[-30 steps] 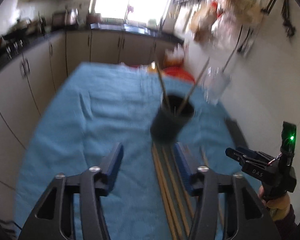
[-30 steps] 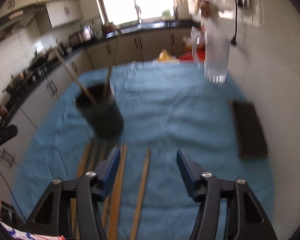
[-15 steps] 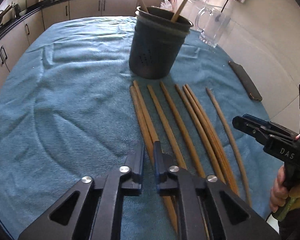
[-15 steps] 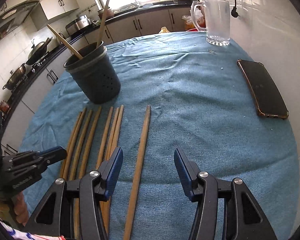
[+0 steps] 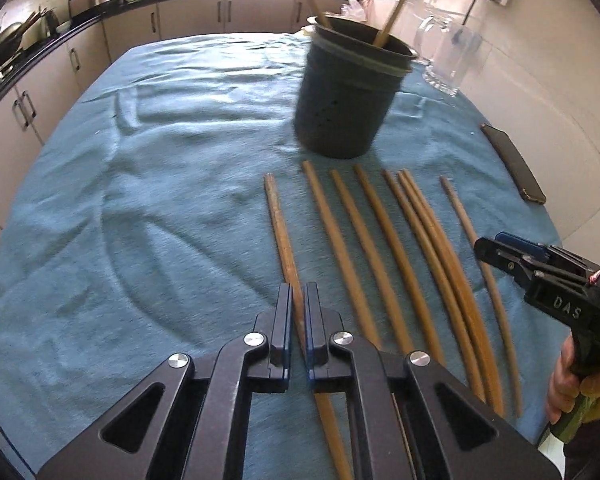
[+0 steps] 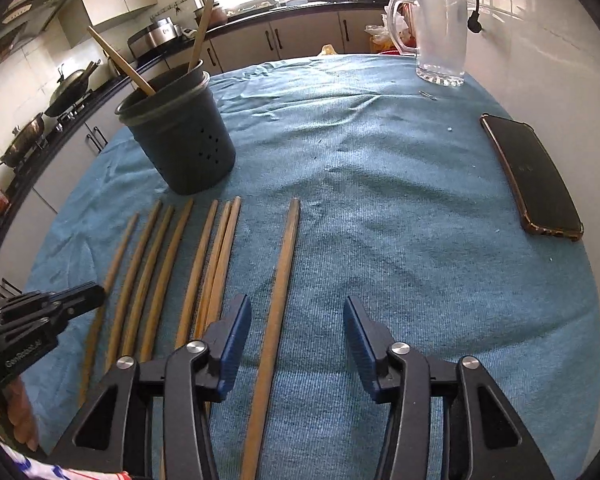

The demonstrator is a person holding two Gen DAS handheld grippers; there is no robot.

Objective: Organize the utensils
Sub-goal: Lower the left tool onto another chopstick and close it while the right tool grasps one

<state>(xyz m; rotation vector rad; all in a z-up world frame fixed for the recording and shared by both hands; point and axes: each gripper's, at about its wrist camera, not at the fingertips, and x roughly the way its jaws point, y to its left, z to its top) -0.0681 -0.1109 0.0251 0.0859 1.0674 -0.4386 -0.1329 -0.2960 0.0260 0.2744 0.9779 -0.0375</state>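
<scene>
while the left gripper (image 5: 297, 320) sits at the bottom centre of the left wrist view, its jaws are drawn in to a narrow slit around one wooden stick (image 5: 281, 232), the leftmost of the row; the stick appears pinched, though whether it is lifted clear of the blue cloth (image 5: 140, 200) cannot be told. the right gripper (image 6: 298, 344), at the bottom centre of its own view, stands wide open and holds nothing; a single stick (image 6: 280, 280) lies on the cloth between its fingers, nearer the left one.

further up, in the middle of the left wrist view, the remaining sticks (image 5: 400, 248) lie roughly parallel on the cloth, some touching, one (image 5: 476, 248) set apart at the right side.

beyond the stick tips, in the upper centre of that view, the dark holder (image 5: 348, 100) stands upright with two sticks (image 5: 392, 20) already leaning inside it.

off to the right edge of the frame lies a phone (image 5: 514, 164), and at the upper right a clear glass jug (image 5: 448, 60); neither is involved.

assessment: task is at an early stage. two sticks are stowed, about eight are left on the cloth, one of them now in the left grip and judged next for the holder.
</scene>
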